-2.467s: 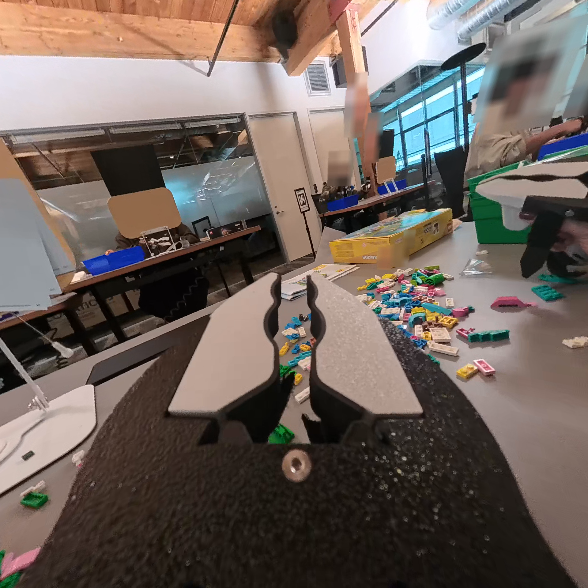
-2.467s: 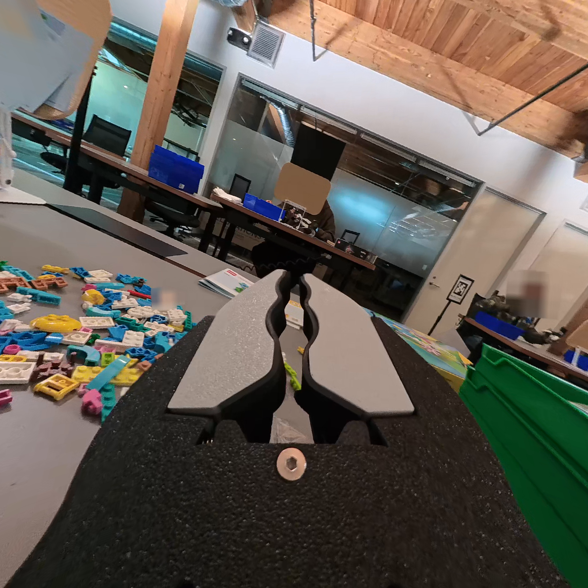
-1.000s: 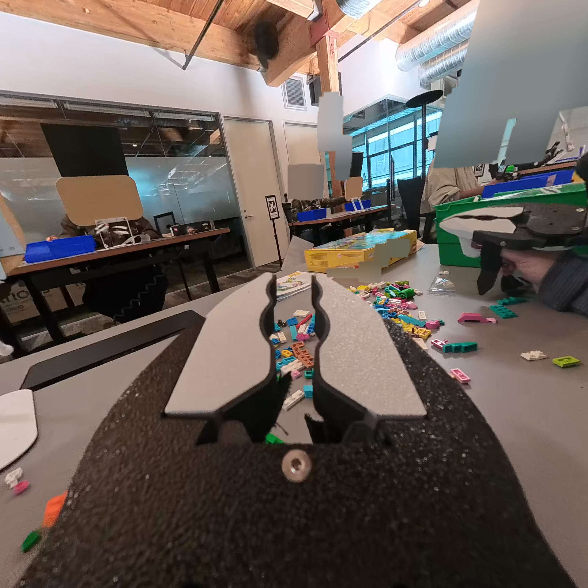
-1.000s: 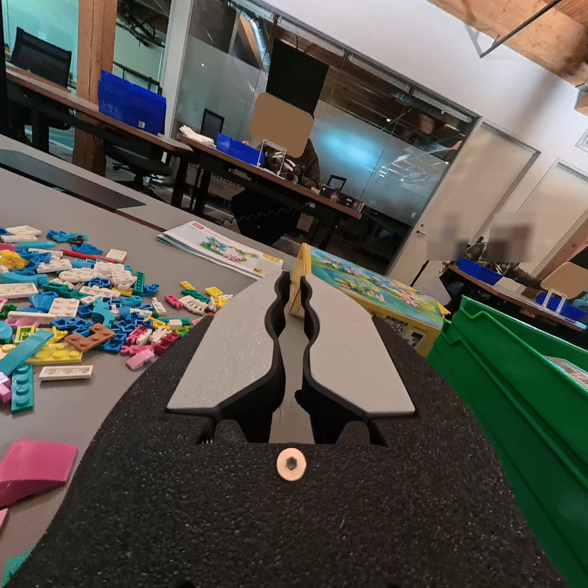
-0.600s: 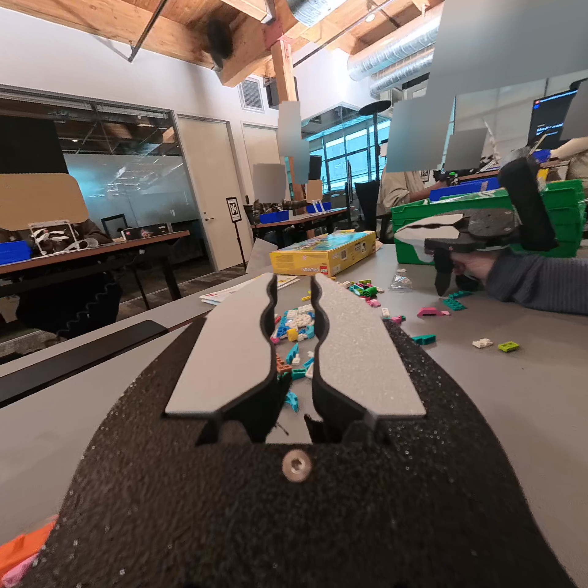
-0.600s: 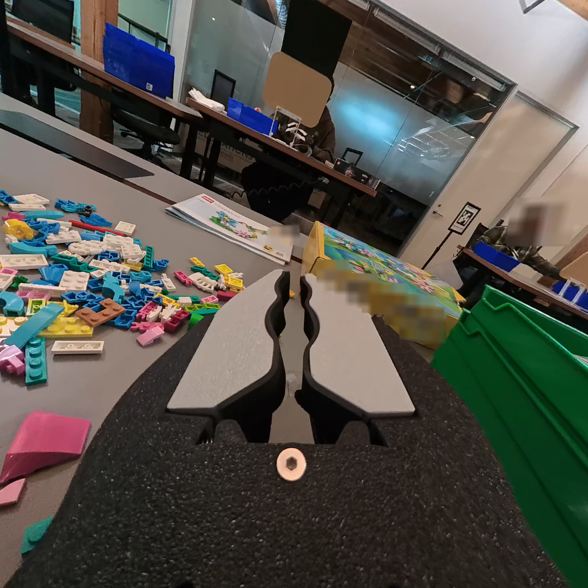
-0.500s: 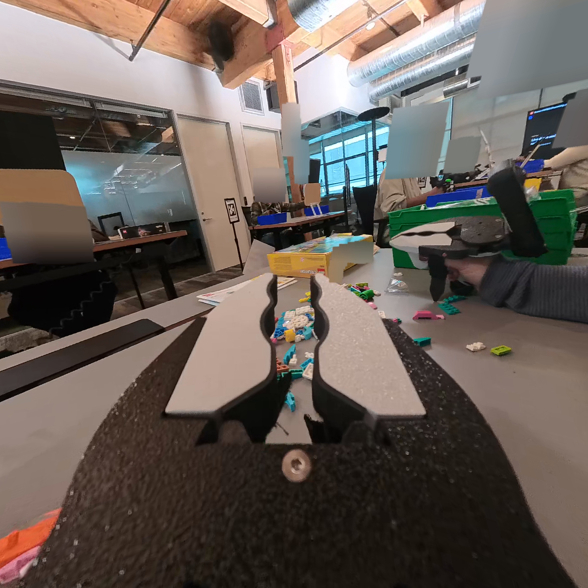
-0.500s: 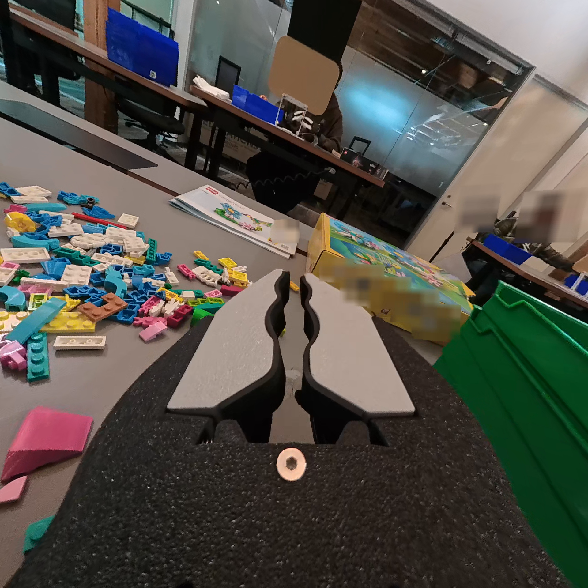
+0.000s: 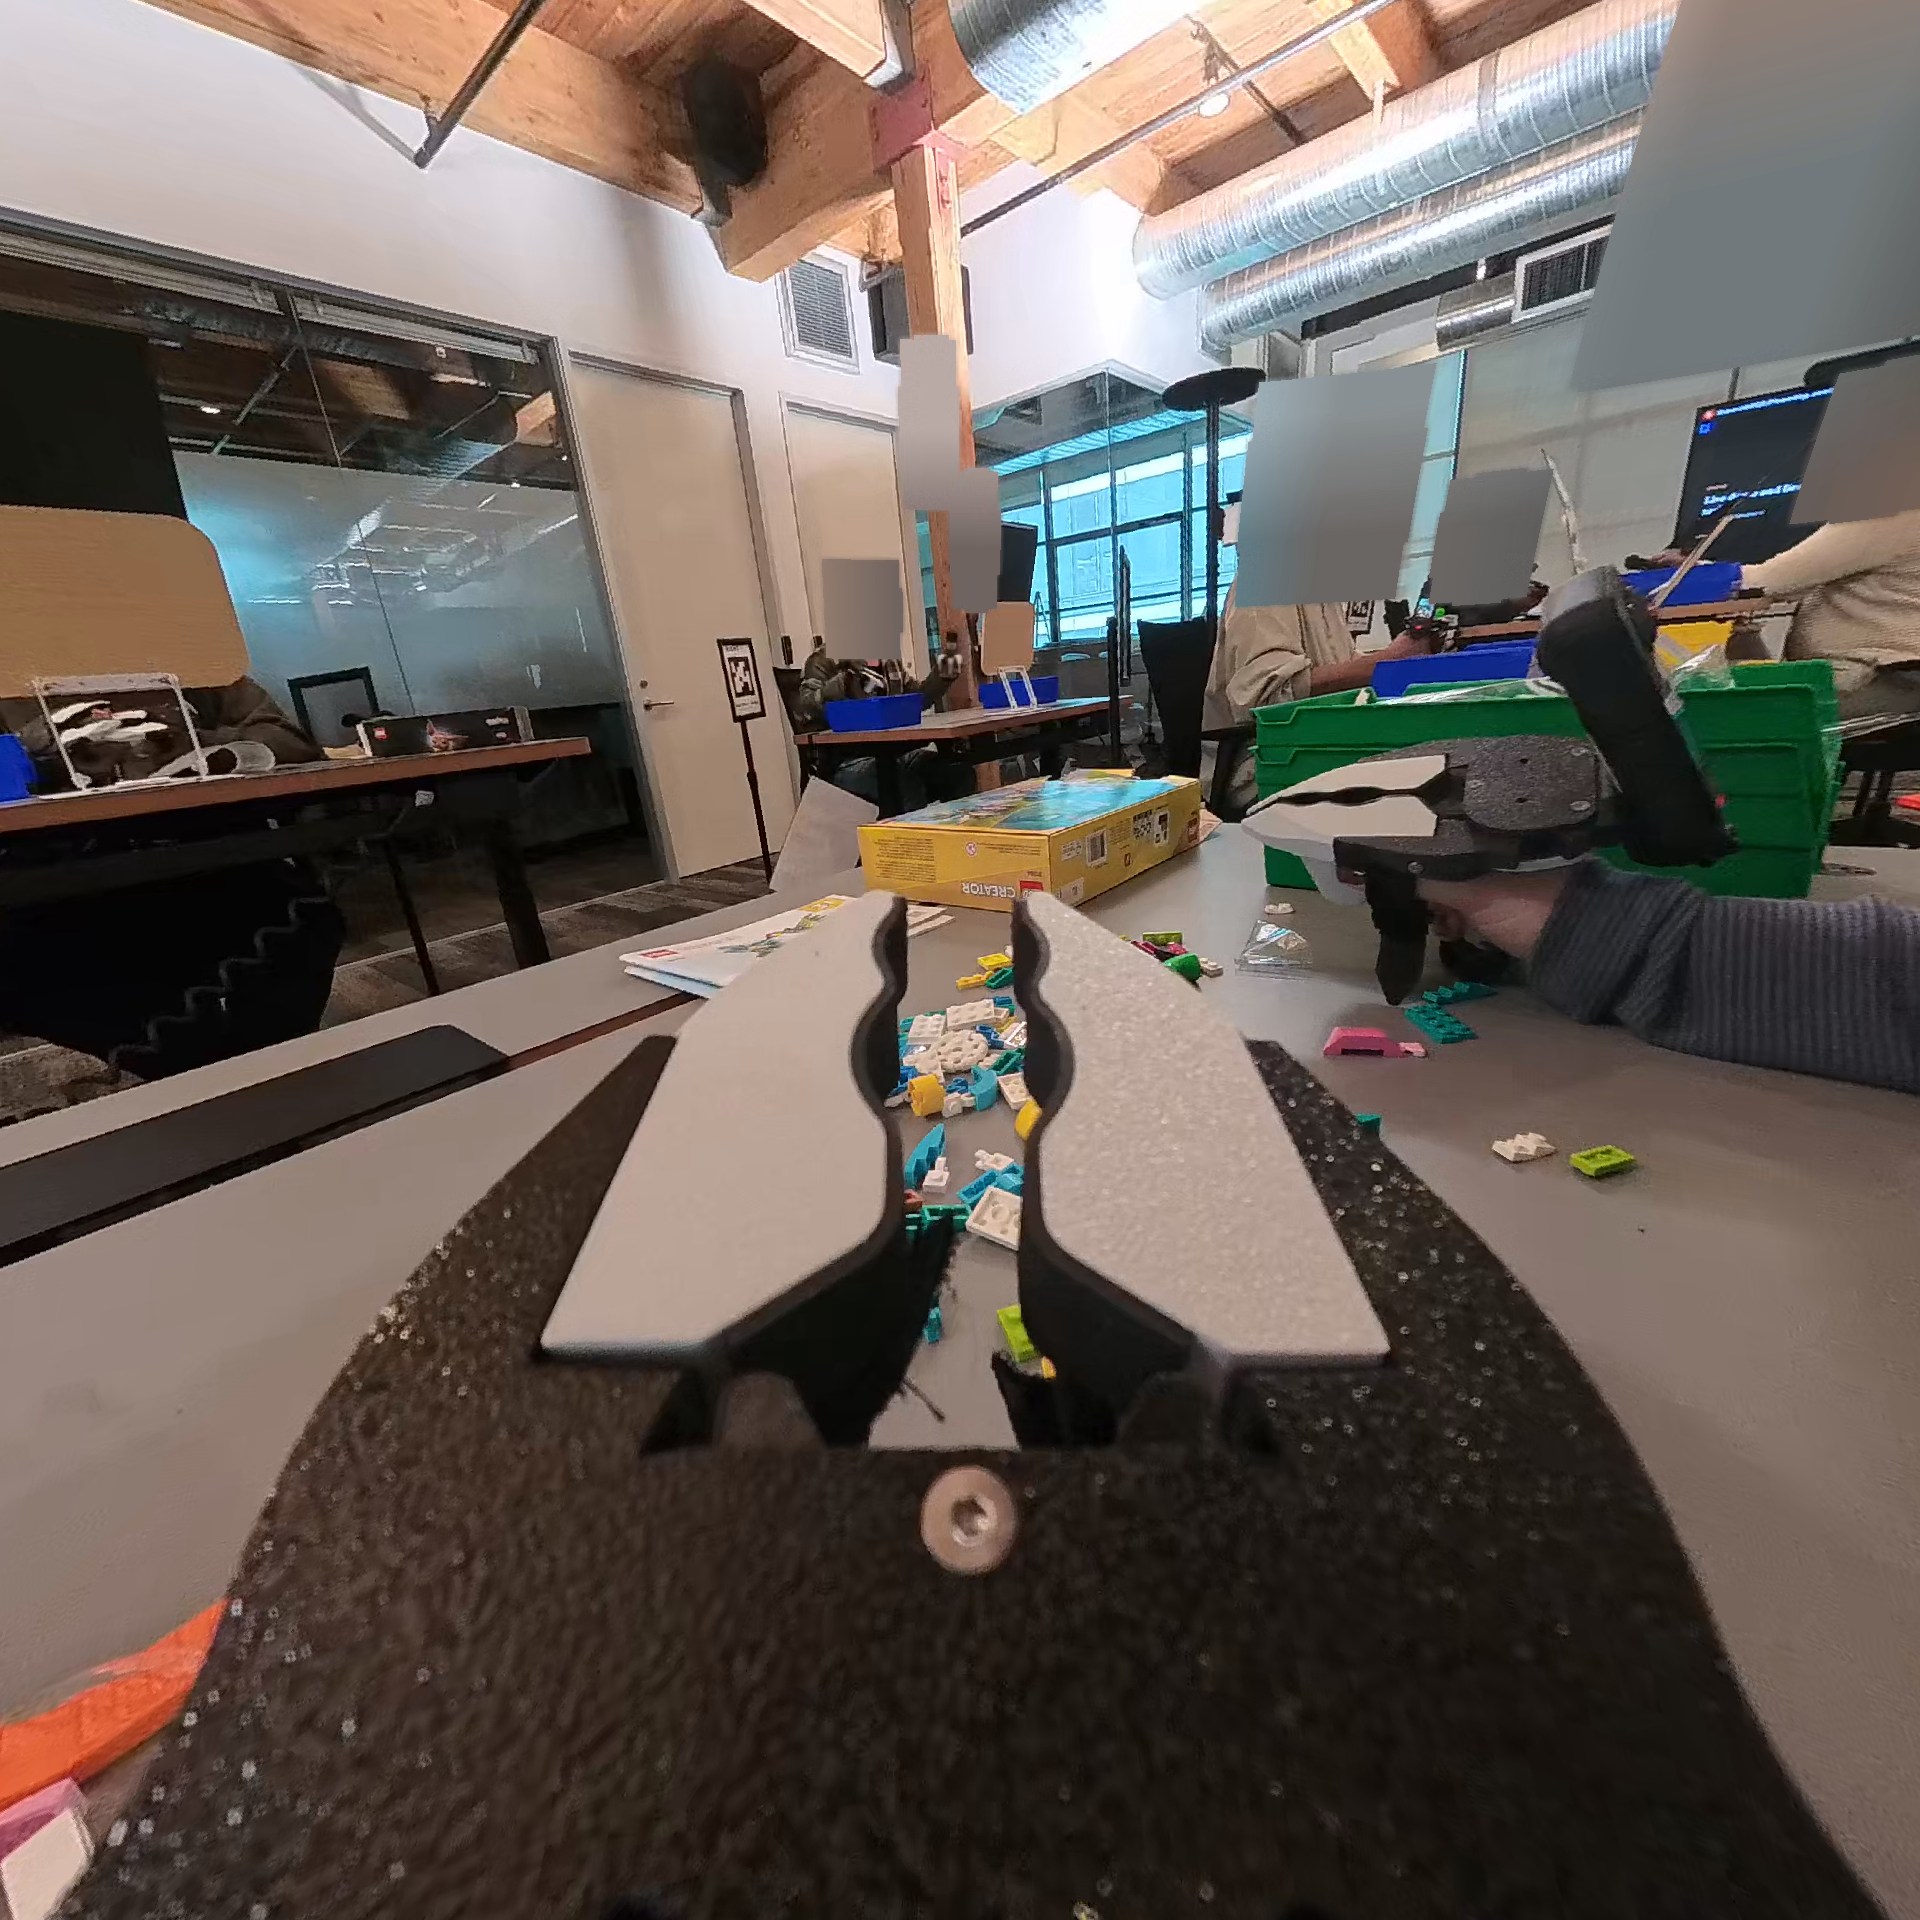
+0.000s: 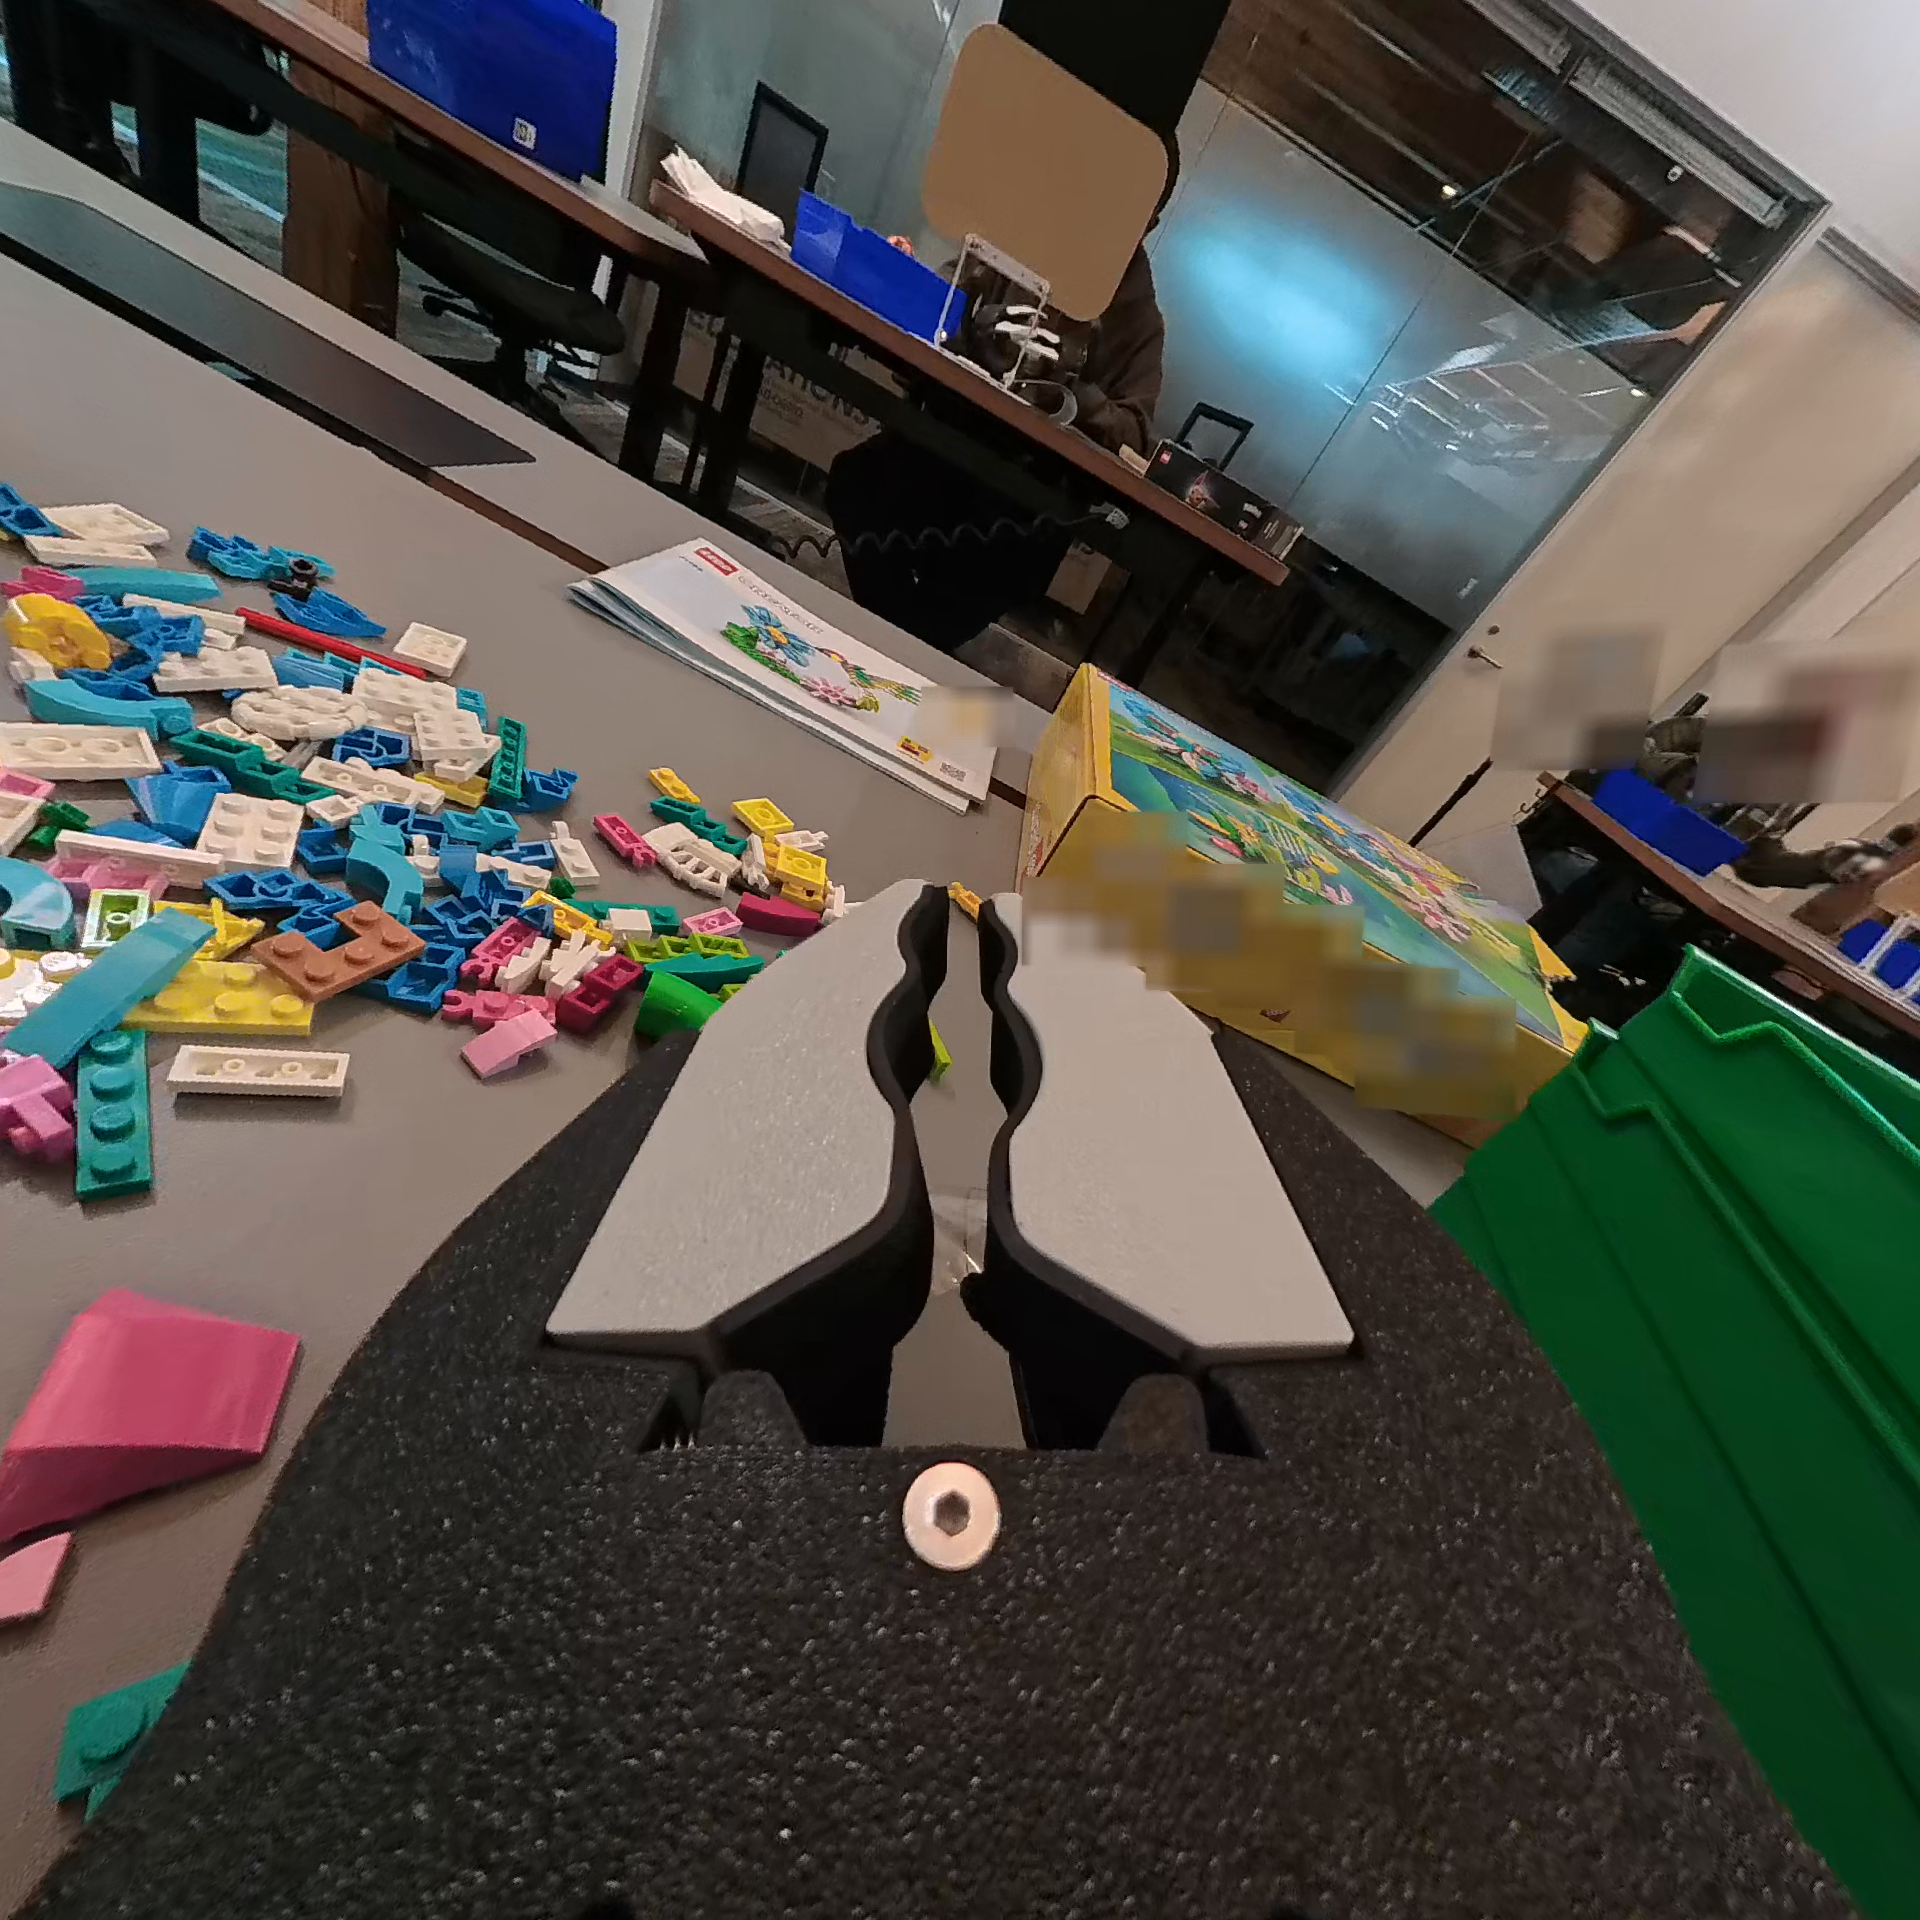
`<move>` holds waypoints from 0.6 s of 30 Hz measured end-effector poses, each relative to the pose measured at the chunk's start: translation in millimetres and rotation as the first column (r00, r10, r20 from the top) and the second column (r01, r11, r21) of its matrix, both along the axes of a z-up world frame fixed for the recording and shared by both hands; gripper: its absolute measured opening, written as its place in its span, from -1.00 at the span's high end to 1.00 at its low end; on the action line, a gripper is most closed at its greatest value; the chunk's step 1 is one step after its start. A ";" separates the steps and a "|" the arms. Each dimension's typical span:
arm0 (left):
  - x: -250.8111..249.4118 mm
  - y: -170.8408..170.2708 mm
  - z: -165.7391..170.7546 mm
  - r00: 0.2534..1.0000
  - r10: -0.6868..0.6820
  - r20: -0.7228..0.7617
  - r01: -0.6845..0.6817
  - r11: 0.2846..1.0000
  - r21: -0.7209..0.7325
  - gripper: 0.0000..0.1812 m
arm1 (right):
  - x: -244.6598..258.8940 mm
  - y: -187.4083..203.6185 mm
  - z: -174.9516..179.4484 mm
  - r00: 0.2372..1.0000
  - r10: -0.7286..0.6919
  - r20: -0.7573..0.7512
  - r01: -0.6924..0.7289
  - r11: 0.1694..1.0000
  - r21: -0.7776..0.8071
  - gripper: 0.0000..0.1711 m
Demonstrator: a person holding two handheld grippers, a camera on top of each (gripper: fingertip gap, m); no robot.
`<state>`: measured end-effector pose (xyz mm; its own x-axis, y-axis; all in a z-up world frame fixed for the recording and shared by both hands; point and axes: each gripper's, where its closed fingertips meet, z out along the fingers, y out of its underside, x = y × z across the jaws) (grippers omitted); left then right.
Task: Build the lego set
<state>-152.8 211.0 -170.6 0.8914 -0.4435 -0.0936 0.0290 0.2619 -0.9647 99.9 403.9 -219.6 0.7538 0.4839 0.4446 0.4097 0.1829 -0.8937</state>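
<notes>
Beyond both grippers' empty jaws, loose lego pieces (image 10: 312,831) lie scattered.

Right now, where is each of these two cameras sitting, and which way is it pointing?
Left wrist view: sits on the left gripper, low above the grey table; looks along its slightly parted jaws over the scattered bricks toward the yellow box; the right gripper and a sleeve show.
Right wrist view: sits on the right gripper, tilted; looks past its nearly closed jaws, green bin alongside.
Shared: bricks, yellow box, instruction booklet.
</notes>
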 end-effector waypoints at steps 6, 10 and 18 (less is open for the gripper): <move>0.4 -0.3 -0.2 1.000 -0.001 -0.003 0.001 1.000 0.000 0.81 | -2.7 -1.8 -1.1 1.000 0.004 0.031 -0.005 1.000 0.015 0.94; 0.1 0.0 -0.8 1.000 -0.008 0.007 0.008 1.000 -0.007 0.83 | -1.3 -1.3 -0.8 1.000 0.001 0.019 -0.001 1.000 0.010 0.94; -0.6 0.5 -1.8 1.000 -0.019 0.022 0.019 1.000 -0.019 0.86 | -3.9 -2.7 -1.9 0.999 0.015 0.031 -0.016 1.000 0.010 0.95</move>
<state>-153.3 211.5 -172.4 0.8846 -0.4617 -0.0656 0.0547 0.2423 -0.9687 96.0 401.2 -221.4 0.7319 0.4905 0.4730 0.4345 0.1988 -0.8785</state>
